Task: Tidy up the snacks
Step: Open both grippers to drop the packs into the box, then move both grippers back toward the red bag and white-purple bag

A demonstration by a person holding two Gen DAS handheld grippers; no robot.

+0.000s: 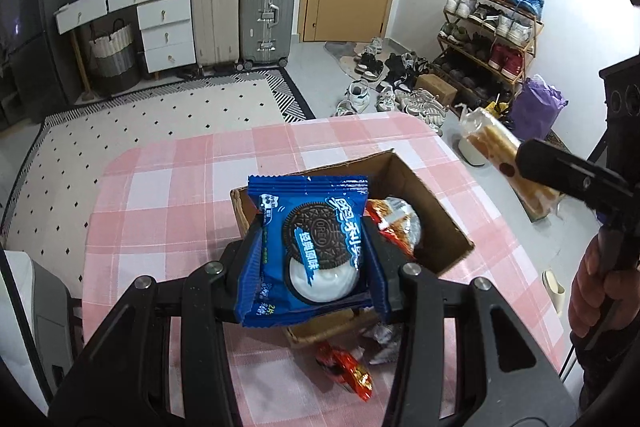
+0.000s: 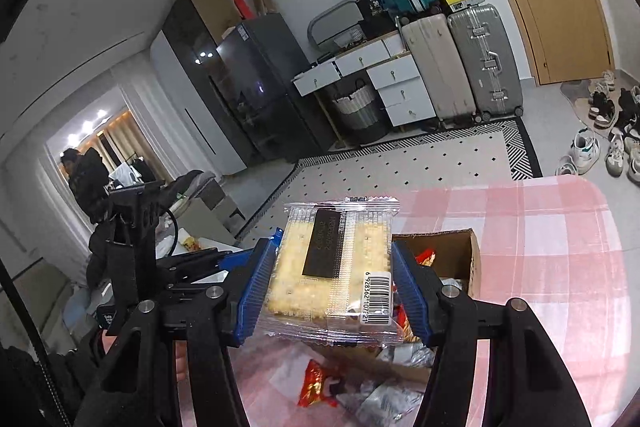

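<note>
On the pink checked tablecloth [image 1: 168, 187] an open cardboard box [image 1: 436, 211] sits just past the left gripper [image 1: 310, 247], already holding red and silver snack packets [image 1: 396, 223]. A loose red packet [image 1: 346, 371] and a crumpled silver wrapper [image 1: 384, 339] lie on the cloth at 6 o'clock of the box, under the gripper. Suitcases, a white drawer unit and a shoe rack stand well beyond the table.

The left gripper is clamped on a blue Oreo packet [image 1: 308, 251], pads pressing its two side edges; the packet stands upright, long axis running 12 to 6, printed face toward the camera, and hides the box's near-left corner.

The right gripper [image 2: 334, 281] squeezes a clear cracker packet [image 2: 334, 267] between its blue pads [image 2: 256, 287]. Its long axis runs 12 to 6, barcode toward 5 o'clock, above the box [image 2: 460, 247]. In the left view this packet [image 1: 504, 163] hangs at 2 o'clock of the box, slanting from 10 to 4.
</note>
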